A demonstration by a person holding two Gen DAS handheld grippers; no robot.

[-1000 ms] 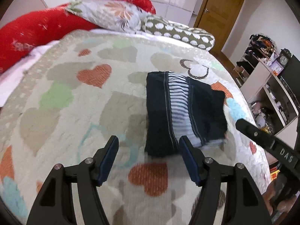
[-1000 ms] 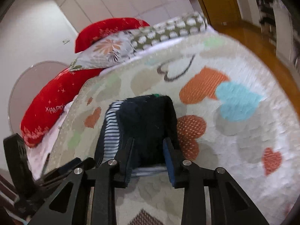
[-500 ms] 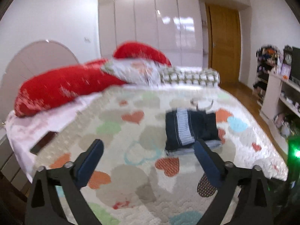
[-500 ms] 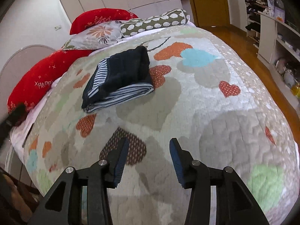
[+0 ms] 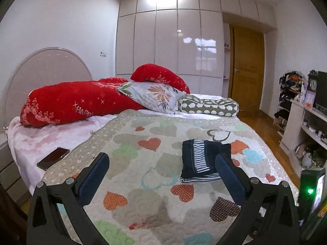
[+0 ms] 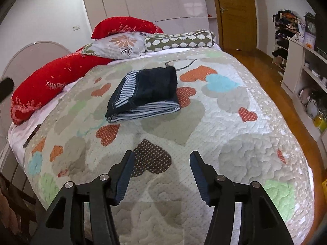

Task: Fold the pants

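Note:
The pants (image 5: pixel 201 160) lie folded into a compact dark navy bundle with a blue-and-white striped lining showing, on the heart-patterned quilt (image 5: pixel 143 200). In the right wrist view the pants (image 6: pixel 146 90) sit in the middle of the bed. My left gripper (image 5: pixel 161 159) is open and empty, held back near the foot of the bed, well short of the pants. My right gripper (image 6: pixel 161 159) is open and empty, also well back from the pants above the quilt (image 6: pixel 235 122).
Red pillows (image 5: pixel 77 102), a floral pillow (image 5: pixel 153 96) and a dotted bolster (image 5: pixel 208 105) lie at the headboard end. A phone (image 5: pixel 53 158) lies on the pink sheet at the left. White shelves (image 5: pixel 302 126) stand at the right, beside wooden floor (image 6: pixel 271 77).
Both grippers pulled back from the pants and rose. The right gripper, shut on the bundle's near edge a second ago, let go and opened wide. The pants stay folded on the quilt.

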